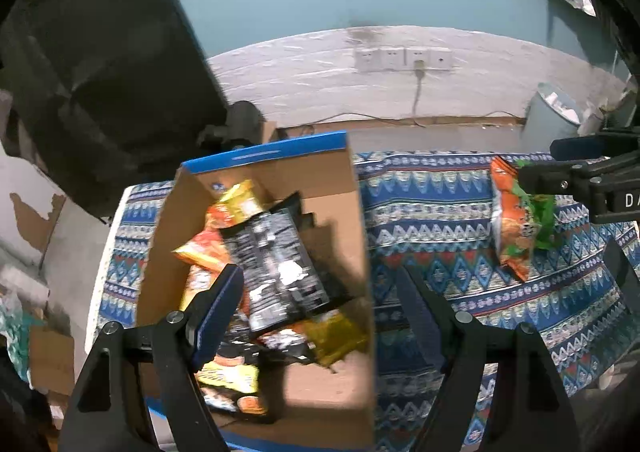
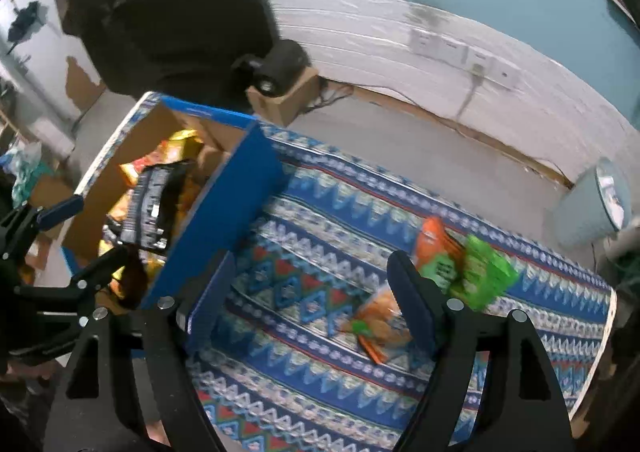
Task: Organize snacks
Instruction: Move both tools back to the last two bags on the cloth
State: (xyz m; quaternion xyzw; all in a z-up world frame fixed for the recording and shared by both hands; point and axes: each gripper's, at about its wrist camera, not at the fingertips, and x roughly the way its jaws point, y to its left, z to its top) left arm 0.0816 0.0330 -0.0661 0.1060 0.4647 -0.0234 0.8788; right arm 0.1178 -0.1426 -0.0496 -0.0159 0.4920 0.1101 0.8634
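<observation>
A cardboard box with a blue outside (image 1: 332, 196) stands on the patterned tablecloth and holds several snack bags, with a black bag (image 1: 276, 264) on top. My left gripper (image 1: 320, 292) is open and empty, above the box's right wall. An orange and green snack bag (image 1: 520, 224) lies on the cloth to the right; it also shows in the right wrist view (image 2: 460, 264). My right gripper (image 2: 312, 292) is open and empty above the cloth, with the bag at its right finger. The box (image 2: 240, 188) lies to its left.
The table's blue patterned cloth (image 2: 328, 384) ends at a white edge on the right. A grey bin (image 1: 552, 116) stands on the floor behind the table. A small carton (image 2: 284, 100) sits near the wall with sockets (image 1: 404, 58).
</observation>
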